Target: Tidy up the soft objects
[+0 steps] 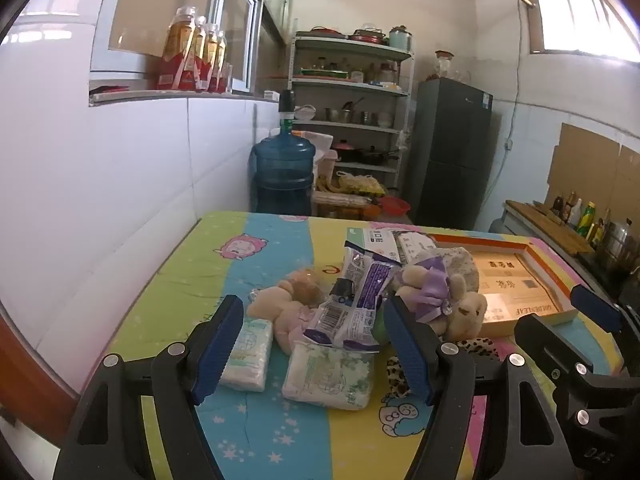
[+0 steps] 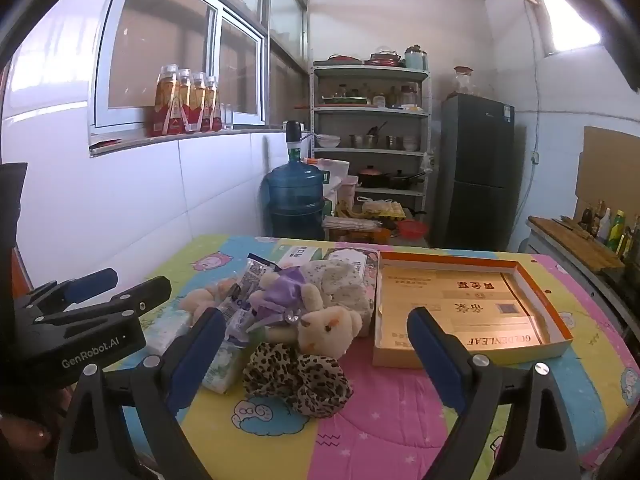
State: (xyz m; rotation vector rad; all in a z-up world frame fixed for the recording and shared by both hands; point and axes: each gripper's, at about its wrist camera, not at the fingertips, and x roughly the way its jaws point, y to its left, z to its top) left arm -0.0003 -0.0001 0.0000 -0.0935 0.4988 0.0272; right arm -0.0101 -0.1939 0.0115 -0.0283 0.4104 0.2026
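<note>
My left fingers [image 1: 316, 348] stand spread wide with nothing between their ribbed blue pads, hanging over the near side of the desk [image 1: 192, 272], which is covered in a quilted cloth with cartoon sheep in green, blue, yellow and pink bands. My right fingers [image 2: 316, 356] are just as wide apart and hold nothing. The soft things lie heaped at the desk's middle: two squarish, pillowy tissue packs [image 1: 328, 376] in crinkly clear wrap lie nearest the front edge, a glossy purple and white snack bag [image 1: 356, 300] leans over them with its long axis running from the near edge up toward the far edge, and a fuzzy beige plush bear [image 2: 328, 328] with a satin lilac bow lies on its side, head toward the near right. A second pale plush toy [image 1: 280, 312] sits left of the bag. A gathered leopard-print scrunchie [image 2: 298, 380] lies just before the bear. A shallow cardboard box [image 2: 468, 340] with an orange rim sits toward the right edge, lengthwise front to back.
</note>
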